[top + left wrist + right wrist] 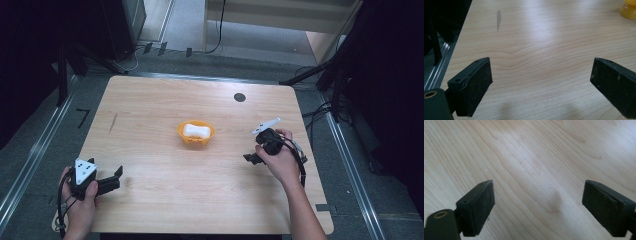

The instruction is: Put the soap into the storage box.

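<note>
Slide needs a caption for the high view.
Both tongs, left and right, open beside an orange bowl holding a white object.

No text, label, brand, number or sign can be read anywhere in these pictures. The wooden counter point(200, 200) carries only plain marks: a dark round spot point(239, 97) beyond the orange bowl point(196, 132) and a faint grey streak point(498, 20) to the bowl's left, neither forming letters. The grey three-cornered plate point(84, 170) on the left tongs, nearer the person than the bowl, shows a few small dark dots and no writing. Black tape marks on the floor point(82, 117), left of the bowl past the counter's edge, spell nothing.
</note>
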Demonstrator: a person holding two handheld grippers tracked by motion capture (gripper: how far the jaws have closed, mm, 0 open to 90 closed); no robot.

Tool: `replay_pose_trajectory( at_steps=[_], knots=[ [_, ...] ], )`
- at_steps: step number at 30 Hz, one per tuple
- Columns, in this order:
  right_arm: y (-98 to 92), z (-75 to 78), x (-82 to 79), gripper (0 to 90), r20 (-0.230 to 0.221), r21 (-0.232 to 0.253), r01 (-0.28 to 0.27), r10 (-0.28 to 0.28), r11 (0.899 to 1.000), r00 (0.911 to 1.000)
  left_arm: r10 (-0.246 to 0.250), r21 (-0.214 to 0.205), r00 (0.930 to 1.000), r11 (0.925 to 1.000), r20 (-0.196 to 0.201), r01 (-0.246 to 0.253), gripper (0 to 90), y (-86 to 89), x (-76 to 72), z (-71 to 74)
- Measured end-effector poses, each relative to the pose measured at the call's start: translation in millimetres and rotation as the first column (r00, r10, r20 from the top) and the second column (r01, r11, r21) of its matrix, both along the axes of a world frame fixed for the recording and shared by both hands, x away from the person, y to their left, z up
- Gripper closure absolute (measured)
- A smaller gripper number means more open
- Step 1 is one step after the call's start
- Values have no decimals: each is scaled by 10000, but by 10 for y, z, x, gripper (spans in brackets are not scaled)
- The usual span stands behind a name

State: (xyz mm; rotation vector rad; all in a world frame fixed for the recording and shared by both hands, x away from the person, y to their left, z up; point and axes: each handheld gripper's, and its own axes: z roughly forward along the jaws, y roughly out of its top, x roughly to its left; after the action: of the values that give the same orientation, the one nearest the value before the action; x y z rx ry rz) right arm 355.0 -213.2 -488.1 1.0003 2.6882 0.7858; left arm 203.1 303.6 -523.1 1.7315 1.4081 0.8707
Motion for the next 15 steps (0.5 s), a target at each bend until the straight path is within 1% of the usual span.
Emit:
replay_pose_trajectory(
  at_steps=[3,5,6,7,10,12,13,15],
  knots=[
    [-88,-51,-70,60,7,156,238,-238,9996,9997,1,3,10000,10000,1,-1,41,0,0,0],
    [-136,-87,-121,26,5,169,420,-420,9990,9991,-2,1,10000,10000,-14,2,41,0,0,0],
    [-136,-87,-121,26,5,169,420,-420,9990,9991,-10,6,10000,10000,-17,10,41,-1,-1,0],
    [-192,-119,-170,21,-2,285,537,-537,9982,9986,-13,17,10000,10000,-18,13,41,-1,-1,0],
    [-275,-167,-242,9,41,541,746,-750,9957,9972,-7,20,10000,10000,-19,7,41,-1,0,0],
    [-303,-183,-265,9,16,607,778,-781,9951,9969,-10,23,10000,10000,-15,10,41,-1,0,0],
    [-337,-208,-293,8,53,663,834,-839,9943,9965,-12,39,10000,10000,-21,12,41,-1,-1,0],
    [-407,-262,-356,7,-13,778,989,-991,9920,9951,-7,36,10000,10000,-19,7,41,-2,0,0]
  ],
)
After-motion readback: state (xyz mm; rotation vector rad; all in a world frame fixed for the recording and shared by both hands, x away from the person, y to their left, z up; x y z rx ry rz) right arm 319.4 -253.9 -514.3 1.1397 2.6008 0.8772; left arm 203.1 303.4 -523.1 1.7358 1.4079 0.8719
